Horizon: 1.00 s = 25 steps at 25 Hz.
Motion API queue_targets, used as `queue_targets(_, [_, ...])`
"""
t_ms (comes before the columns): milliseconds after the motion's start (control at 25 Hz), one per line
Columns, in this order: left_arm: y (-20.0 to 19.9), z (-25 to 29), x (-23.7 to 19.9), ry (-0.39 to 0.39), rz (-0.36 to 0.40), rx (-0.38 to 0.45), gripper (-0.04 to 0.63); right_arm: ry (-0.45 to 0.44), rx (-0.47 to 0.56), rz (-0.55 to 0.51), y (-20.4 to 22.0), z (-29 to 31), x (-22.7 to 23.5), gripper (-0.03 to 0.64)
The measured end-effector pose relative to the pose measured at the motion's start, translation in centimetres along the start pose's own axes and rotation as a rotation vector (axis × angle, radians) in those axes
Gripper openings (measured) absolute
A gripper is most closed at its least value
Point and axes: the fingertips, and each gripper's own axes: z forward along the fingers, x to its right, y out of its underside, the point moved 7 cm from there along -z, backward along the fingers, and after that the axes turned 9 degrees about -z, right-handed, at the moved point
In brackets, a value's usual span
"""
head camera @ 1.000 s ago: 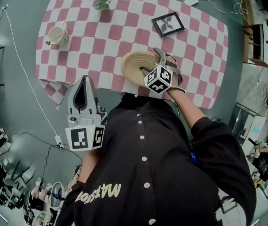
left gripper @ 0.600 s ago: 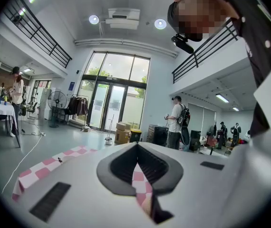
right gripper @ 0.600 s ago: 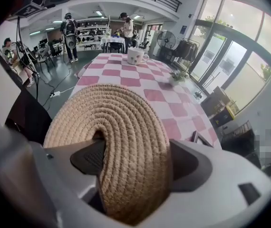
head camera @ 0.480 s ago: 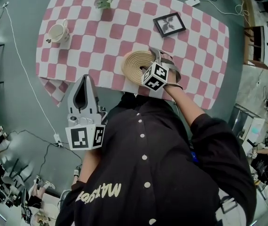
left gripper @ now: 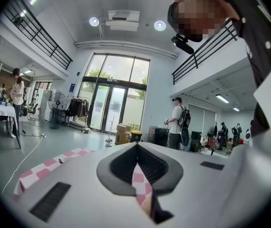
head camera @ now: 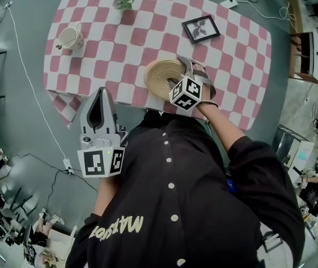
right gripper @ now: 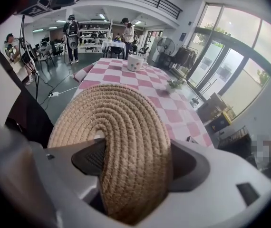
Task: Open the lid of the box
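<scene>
Checked tablecloth, bright hall: the right gripper is closing its jaws on the rim of the round woven lid at the table's near edge, pads touching it. The left gripper, jaws together and empty, hangs beside the table's near corner.

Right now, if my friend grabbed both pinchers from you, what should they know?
Left gripper: shut, empty, held by the table's near left corner.
Right gripper: jaws closing on the woven lid, with pads pressing its rim.
The lid sits at the table's near edge; the box under it doesn't show.
Done: lid gripped.
Left to do: lift it off.
</scene>
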Motion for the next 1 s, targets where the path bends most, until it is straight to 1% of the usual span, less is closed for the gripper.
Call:
queue_targets(160, [-0.1, 0.1, 0.4, 0.007, 0.005, 0.005, 0.011, -0.006, 0.019, 0.014, 0.3, -0.9, 0.2, 0.377])
queue_targets(240, [-0.2, 0.2, 0.7, 0.016, 0.007, 0.009, 0.011, -0.009, 0.032, 0.038, 0.4, -1.6, 0.3, 0.377])
queue_targets(440, [-0.5, 0.9, 1.1, 0.042, 0.005, 0.028, 0.011, -0.008, 0.091, 0.174, 0.2, -4.1, 2.0, 0.379])
queue_targets(600, [-0.9, 1.4, 1.8, 0.063, 0.008, 0.037, 0.011, 0.008, 0.182, 0.293, -0.3, -7.4, 3.9, 0.379])
queue_targets(720, [-1.3, 1.9, 2.1, 0.079, 0.016, 0.049, 0.011, 0.044, 0.269, 0.376, -0.8, -10.4, 5.7, 0.379])
queue_targets(1000, [-2.5, 2.6, 2.2, 0.097, 0.032, 0.083, 0.011, 0.182, 0.471, 0.521, -1.2, -17.8, 10.1, 0.38])
